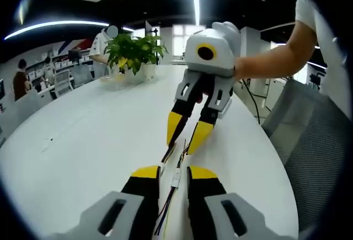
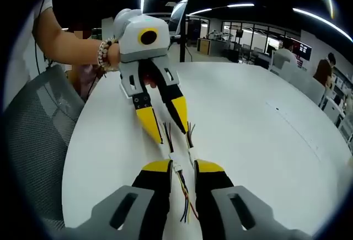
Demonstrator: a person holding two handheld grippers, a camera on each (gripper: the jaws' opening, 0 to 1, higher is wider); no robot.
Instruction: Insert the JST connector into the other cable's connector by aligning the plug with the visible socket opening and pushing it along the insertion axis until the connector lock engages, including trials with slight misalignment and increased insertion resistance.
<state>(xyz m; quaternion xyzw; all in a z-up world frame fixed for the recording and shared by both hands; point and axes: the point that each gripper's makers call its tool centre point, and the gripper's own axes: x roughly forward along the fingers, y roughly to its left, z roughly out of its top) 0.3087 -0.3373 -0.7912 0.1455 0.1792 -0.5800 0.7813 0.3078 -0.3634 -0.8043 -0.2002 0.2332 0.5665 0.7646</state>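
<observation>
1. The white connector (image 1: 176, 177) sits between the two grippers, just above the white table (image 1: 83, 140); whether plug and socket are fully joined is too small to tell.
2. The left gripper (image 1: 175, 172) pinches one cable (image 1: 165, 209).
3. The right gripper (image 2: 182, 165) pinches the other cable (image 2: 185, 198).
4. Judgement: keep both cables in one line, push straight, and ease off if it binds.
5. Far left, a pot (image 1: 144, 72) holds a green plant (image 1: 132, 48).

Both tools (image 1: 173, 172) (image 2: 182, 167) face each other (jaws narrowed).
</observation>
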